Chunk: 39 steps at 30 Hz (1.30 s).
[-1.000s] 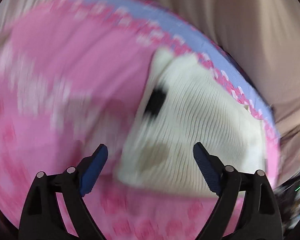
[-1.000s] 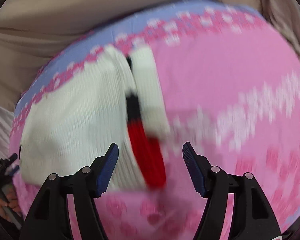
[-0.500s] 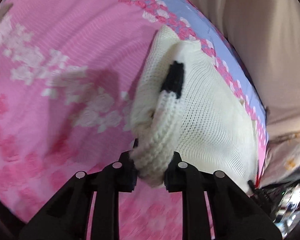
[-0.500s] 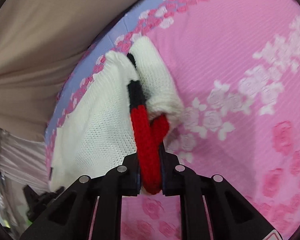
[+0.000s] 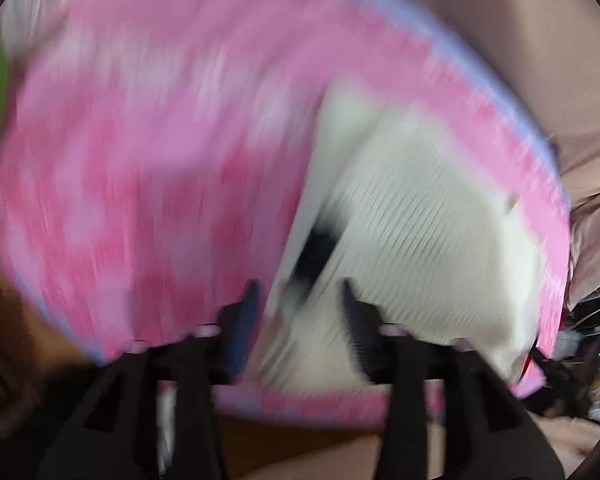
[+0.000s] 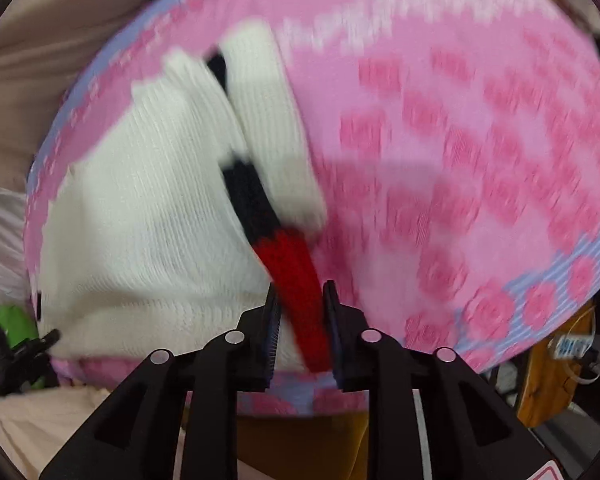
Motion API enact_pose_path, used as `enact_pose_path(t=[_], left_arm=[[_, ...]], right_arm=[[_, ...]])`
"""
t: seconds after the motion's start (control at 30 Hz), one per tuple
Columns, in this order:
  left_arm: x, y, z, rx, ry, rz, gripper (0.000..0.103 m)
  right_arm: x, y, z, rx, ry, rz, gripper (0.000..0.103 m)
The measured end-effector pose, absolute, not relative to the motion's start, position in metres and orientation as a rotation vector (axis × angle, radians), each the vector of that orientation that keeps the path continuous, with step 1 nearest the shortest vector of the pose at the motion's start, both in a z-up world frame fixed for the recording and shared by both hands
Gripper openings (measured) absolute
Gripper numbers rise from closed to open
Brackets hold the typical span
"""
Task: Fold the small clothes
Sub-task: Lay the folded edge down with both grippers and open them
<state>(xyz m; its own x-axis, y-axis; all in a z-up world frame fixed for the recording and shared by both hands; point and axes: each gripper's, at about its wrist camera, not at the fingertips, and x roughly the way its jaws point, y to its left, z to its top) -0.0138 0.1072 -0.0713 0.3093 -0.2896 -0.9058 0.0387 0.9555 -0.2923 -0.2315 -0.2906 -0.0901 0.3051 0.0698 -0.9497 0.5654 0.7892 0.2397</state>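
Note:
A small white knit sweater (image 6: 152, 216) with a black and red band lies on a pink flowered blanket (image 6: 460, 140). In the right wrist view my right gripper (image 6: 300, 312) has its jaws slightly apart around the red end of the band (image 6: 296, 276), which lies between them. In the blurred left wrist view the sweater (image 5: 420, 232) lies to the right, with a black patch (image 5: 316, 252) near my left gripper (image 5: 298, 300). The left jaws are apart with the sweater's edge between them.
Beige cloth (image 5: 520, 40) hangs behind the blanket's lilac border. A green and black object (image 6: 8, 340) sits at the left edge of the right wrist view. A wooden piece (image 6: 556, 372) shows below the blanket at right. Clutter lies at far right in the left wrist view.
Half a second ago both grippers were shut on the sweater's edge and band. Now both jaws have parted and both grippers have pulled back toward the blanket's near edge.

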Motion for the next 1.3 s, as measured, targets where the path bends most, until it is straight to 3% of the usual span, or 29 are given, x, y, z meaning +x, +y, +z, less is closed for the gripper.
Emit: enact_pose_path(t=[0.03, 0.1, 0.2, 0.23, 0.27, 0.33, 0.37, 0.4, 0.47, 0.6, 0.73, 0.87, 0.93, 1.03, 1.13, 1.2, 1.3], left_arm=[[-0.004, 0.100, -0.059, -0.215, 1.184, -0.231, 0.074], [0.022, 0.080, -0.048, -0.186, 1.113, -0.272, 0.082], [0.062, 0.045, -0.077, -0.127, 1.126, -0.304, 0.082], [0.074, 0.033, -0.095, -0.105, 1.167, -0.304, 0.075], [0.083, 0.025, -0.108, -0.094, 1.199, -0.300, 0.049], [0.093, 0.022, -0.120, -0.116, 1.222, -0.259, 0.032], [0.094, 0.023, -0.114, -0.148, 1.206, -0.277, 0.004], [0.094, 0.025, -0.109, -0.180, 1.218, -0.302, 0.004], [0.096, 0.032, -0.088, -0.239, 1.169, -0.300, 0.004], [0.107, 0.019, -0.092, -0.171, 1.161, -0.285, 0.004], [0.119, 0.017, -0.128, -0.152, 1.216, -0.232, 0.005], [0.102, 0.024, -0.092, -0.140, 1.172, -0.212, 0.008], [0.081, 0.023, -0.069, -0.102, 1.112, -0.208, 0.015], [0.052, -0.005, -0.062, -0.097, 1.136, -0.312, 0.018], [0.028, -0.036, -0.086, -0.077, 1.229, -0.406, 0.018], [0.017, -0.046, -0.106, -0.005, 1.283, -0.405, 0.018], [0.015, -0.027, -0.115, -0.028, 1.278, -0.385, 0.019]], right_arm=[[-0.221, -0.291, -0.072, 0.555, 1.175, -0.361, 0.032], [-0.192, -0.292, -0.046, 0.465, 1.074, -0.336, 0.066], [-0.139, -0.288, -0.050, 0.417, 1.039, -0.260, 0.069], [-0.120, -0.287, -0.063, 0.410, 1.056, -0.245, 0.069], [-0.108, -0.286, -0.075, 0.409, 1.076, -0.237, 0.068], [-0.087, -0.284, -0.102, 0.430, 1.126, -0.230, 0.058], [-0.082, -0.283, -0.109, 0.457, 1.124, -0.208, 0.026], [-0.081, -0.284, -0.110, 0.480, 1.120, -0.188, 0.016], [-0.083, -0.287, -0.093, 0.513, 1.067, -0.200, 0.009], [-0.088, -0.301, -0.047, 0.502, 0.938, -0.238, 0.009], [-0.059, -0.317, -0.108, 0.457, 1.147, -0.257, 0.008], [-0.072, -0.320, -0.076, 0.505, 1.053, -0.308, 0.020], [-0.089, -0.307, -0.043, 0.444, 0.987, -0.333, 0.020], [-0.091, -0.253, -0.026, 0.385, 1.023, -0.153, 0.018], [-0.079, -0.171, -0.047, 0.318, 1.122, 0.089, 0.016], [-0.071, -0.124, -0.074, 0.276, 1.191, 0.221, 0.009], [-0.071, -0.105, -0.101, 0.153, 1.264, 0.226, 0.008]])
